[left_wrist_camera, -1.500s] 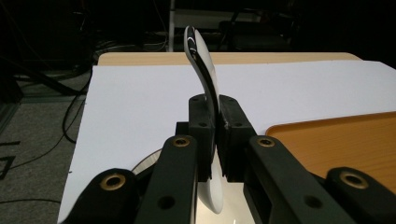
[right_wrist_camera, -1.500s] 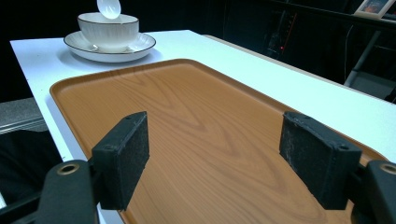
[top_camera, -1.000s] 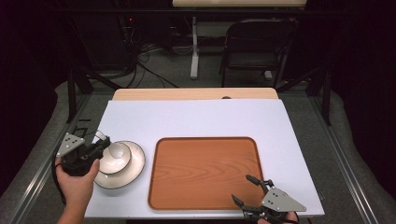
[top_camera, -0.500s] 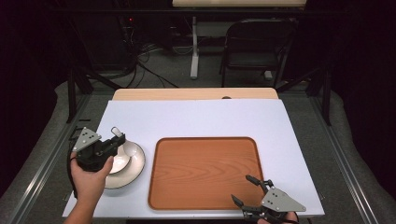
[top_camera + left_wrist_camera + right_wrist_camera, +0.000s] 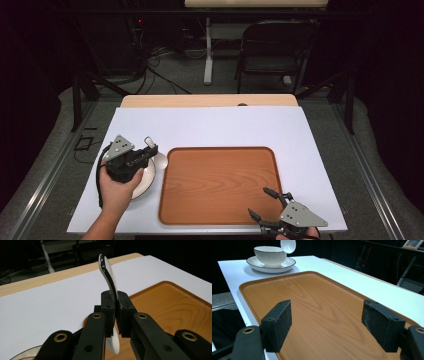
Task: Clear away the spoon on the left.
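Left tool (image 5: 148,151) over plate (image 5: 145,184), beside tray (image 5: 220,185)

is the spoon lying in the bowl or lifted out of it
Lifted out. The left claw is shut on the spoon, holding it on edge in the air, above the bowl.

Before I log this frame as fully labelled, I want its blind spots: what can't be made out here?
- Bowl: in the high view the left gripper and hand cover it.
- Spoon: in the left gripper view its lower part is clamped between the jaws; its bowl end is cut by the top edge in the right gripper view.
- Plate: half hidden under the hand in the high view.
- Right gripper: its handle is cut by the bottom edge.
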`<control>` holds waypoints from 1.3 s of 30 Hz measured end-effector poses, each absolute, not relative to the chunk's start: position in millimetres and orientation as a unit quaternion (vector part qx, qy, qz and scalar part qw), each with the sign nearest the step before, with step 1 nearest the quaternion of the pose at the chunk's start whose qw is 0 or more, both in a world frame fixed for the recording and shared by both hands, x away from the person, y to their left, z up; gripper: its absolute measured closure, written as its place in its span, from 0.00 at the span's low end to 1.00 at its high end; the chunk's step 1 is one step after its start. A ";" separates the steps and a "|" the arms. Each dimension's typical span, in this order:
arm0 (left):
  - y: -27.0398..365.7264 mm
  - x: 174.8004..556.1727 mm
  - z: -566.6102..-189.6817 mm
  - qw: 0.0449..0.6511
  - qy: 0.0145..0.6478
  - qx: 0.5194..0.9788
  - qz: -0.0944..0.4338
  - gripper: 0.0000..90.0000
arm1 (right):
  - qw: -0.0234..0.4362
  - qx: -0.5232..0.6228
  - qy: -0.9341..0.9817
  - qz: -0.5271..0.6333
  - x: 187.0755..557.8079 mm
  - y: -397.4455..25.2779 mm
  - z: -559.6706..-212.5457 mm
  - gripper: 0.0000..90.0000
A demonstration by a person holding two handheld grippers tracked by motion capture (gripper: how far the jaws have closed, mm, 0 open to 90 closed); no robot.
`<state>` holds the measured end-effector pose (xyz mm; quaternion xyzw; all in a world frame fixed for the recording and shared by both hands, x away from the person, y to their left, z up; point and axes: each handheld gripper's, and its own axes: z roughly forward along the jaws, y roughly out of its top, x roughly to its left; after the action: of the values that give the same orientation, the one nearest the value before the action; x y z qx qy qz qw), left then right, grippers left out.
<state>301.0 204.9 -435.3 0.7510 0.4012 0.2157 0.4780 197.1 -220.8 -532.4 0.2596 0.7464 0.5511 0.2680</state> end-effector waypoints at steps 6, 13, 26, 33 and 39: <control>187.1 302.2 -434.9 0.462 0.376 0.779 0.196 0.95 | 0.268 0.259 0.747 0.551 196.7 -220.8 -532.3 0.27; 169.3 302.0 -434.7 0.433 0.349 0.812 0.176 0.95 | 0.266 0.259 0.747 0.551 196.8 -220.4 -532.6 0.27; 146.0 308.0 -445.4 0.387 0.341 0.847 0.124 0.95 | 0.266 0.258 0.749 0.550 196.7 -220.6 -532.6 0.27; 140.9 313.0 -456.8 0.377 0.350 0.853 0.090 0.95 | 0.267 0.257 0.749 0.550 196.8 -221.1 -532.4 0.27; 140.6 315.7 -463.7 0.369 0.355 0.856 0.074 0.95 | 0.267 0.258 0.748 0.550 196.7 -220.9 -532.4 0.27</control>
<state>315.7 140.6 -463.7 0.8560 0.3548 0.0735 0.3688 196.7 -220.9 -532.4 0.2579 0.7484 0.5497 0.2668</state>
